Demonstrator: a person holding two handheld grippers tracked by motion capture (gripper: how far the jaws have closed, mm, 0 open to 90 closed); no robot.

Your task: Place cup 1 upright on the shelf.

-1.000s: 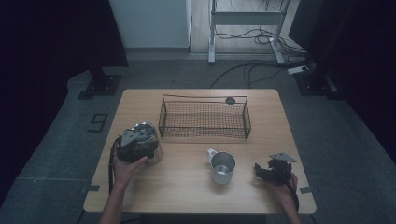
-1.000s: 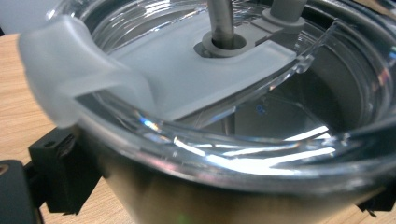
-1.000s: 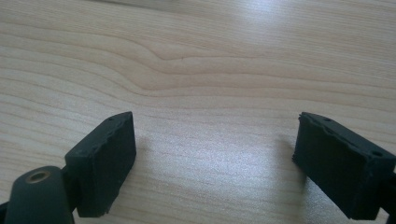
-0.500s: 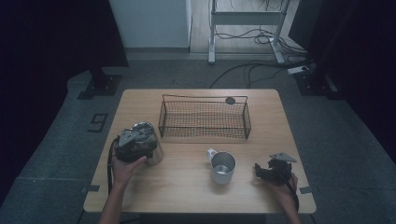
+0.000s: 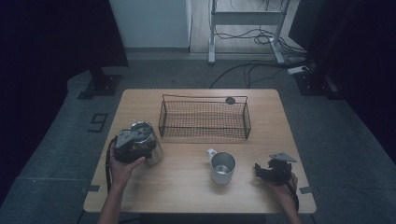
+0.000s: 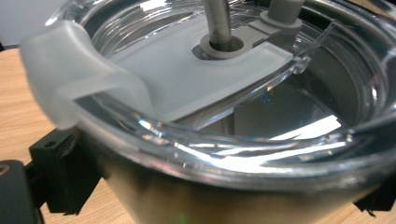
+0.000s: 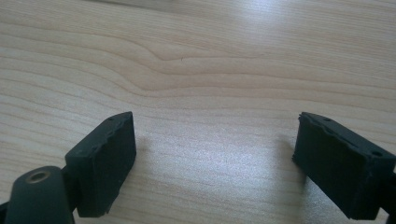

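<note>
Left gripper [image 5: 135, 145] clamped on a steel tumbler [image 5: 148, 142] at the counter's [image 5: 187, 196] left side, right gripper [image 5: 271, 171] resting with nothing in it.

The tumbler stands upright near the left edge of the wooden counter, just ahead of the person's left hand [image 5: 122, 169], and the left gripper's black jaws press against its metal wall from both sides. In the left gripper view the tumbler's clear lid [image 6: 243, 93] sits on top, with a frosted flap across it and a metal straw [image 6: 218, 21] rising through a grey grommet. The right gripper lies low over bare wood near the front right corner, its jaws standing apart with only counter between them. A small metal mug [image 5: 222, 166] stands between the two hands, well apart from both. Behind it a black wire basket [image 5: 204, 119] sits mid-counter.
</note>
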